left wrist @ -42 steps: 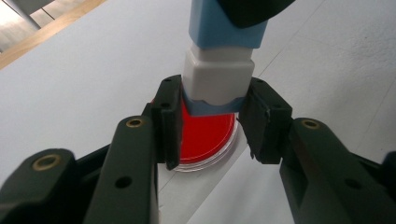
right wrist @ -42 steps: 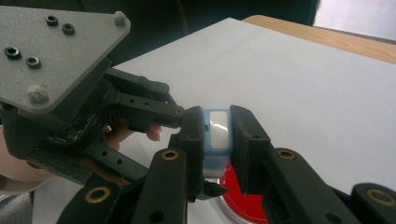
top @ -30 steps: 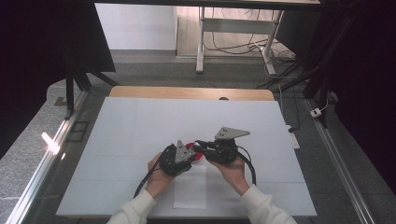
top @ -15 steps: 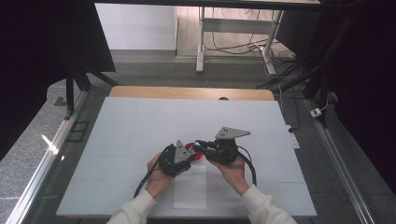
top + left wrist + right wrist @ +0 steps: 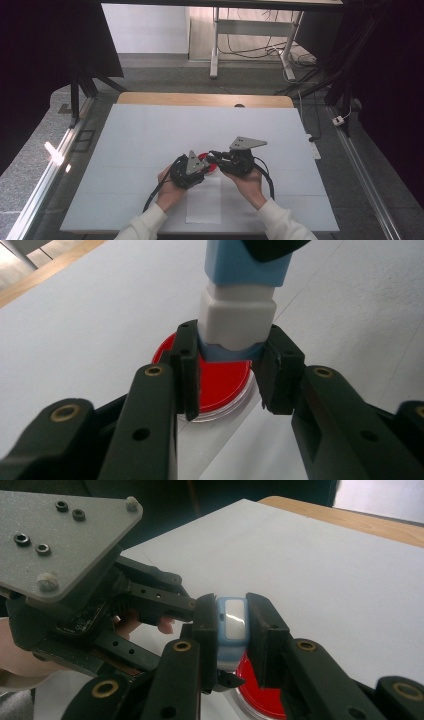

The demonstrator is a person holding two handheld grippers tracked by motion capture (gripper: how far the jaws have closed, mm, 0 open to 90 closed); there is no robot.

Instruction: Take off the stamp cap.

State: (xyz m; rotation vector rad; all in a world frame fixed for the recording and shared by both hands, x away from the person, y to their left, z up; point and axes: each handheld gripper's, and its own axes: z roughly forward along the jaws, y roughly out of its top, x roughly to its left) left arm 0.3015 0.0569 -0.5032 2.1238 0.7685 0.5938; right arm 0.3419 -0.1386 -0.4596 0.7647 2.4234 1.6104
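Left hand-held gripper (image 5: 227,377) clamped on the lower end of a small blue-and-white block (image 5: 237,315), pads pressed to either side just under its white collar. Right hand-held gripper (image 5: 232,645) closed on the same block (image 5: 231,627) at its other end, jaws flat against its blue sides. Both grippers (image 5: 192,167) (image 5: 216,156) meeting tip to tip near the middle of the worktop (image 5: 150,135), hands close together. Held from two ends like this, probably to pull the two halves apart or push them together; which of the two, not possible to tell. Directly beneath, a red round dish (image 5: 220,385) with a clear rim, resting partly on a white paper sheet (image 5: 204,202); block poised just above it, contact with it not clear. Dish placed there likely to receive whatever the block delivers.

Worktop covered in white, a strip of bare wood (image 5: 200,99) along its far edge. Beyond, grey floor, a metal table frame (image 5: 215,45) with loose cables (image 5: 240,47), dark curtains to both sides.
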